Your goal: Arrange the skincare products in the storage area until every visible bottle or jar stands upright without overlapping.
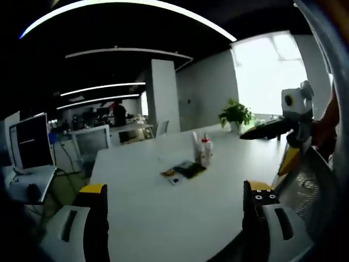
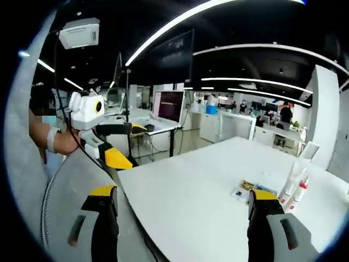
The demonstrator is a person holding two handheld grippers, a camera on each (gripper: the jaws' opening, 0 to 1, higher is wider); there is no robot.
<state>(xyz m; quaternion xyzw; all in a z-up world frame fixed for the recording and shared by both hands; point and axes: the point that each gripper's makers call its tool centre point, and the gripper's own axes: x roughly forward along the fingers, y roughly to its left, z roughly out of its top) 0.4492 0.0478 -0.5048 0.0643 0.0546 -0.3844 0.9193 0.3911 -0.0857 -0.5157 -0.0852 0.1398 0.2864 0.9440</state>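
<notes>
Bottles (image 1: 202,149) seemingly well beyond left gripper (image 1: 177,204)

The white bench (image 1: 163,207) lies bare and open across its near half. Farther in, upright bottles (image 1: 203,150) and flat packets (image 1: 184,171) just beside them form the obstacles.

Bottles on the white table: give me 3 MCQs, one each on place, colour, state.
1. Where do the bottles stand?
A. on the white table
B. on the floor
C. in the mesh basket

2. Cap colour of the small bottle?
A. green
B. red
C. blue

3. State of the left claw?
A. shut on a bottle
B. shut, empty
C. open, empty

Key: A, they stand upright on the tabletop beside the dark flat packet; B, red cap shows in both views; C, jaws wide apart over bare table.
</notes>
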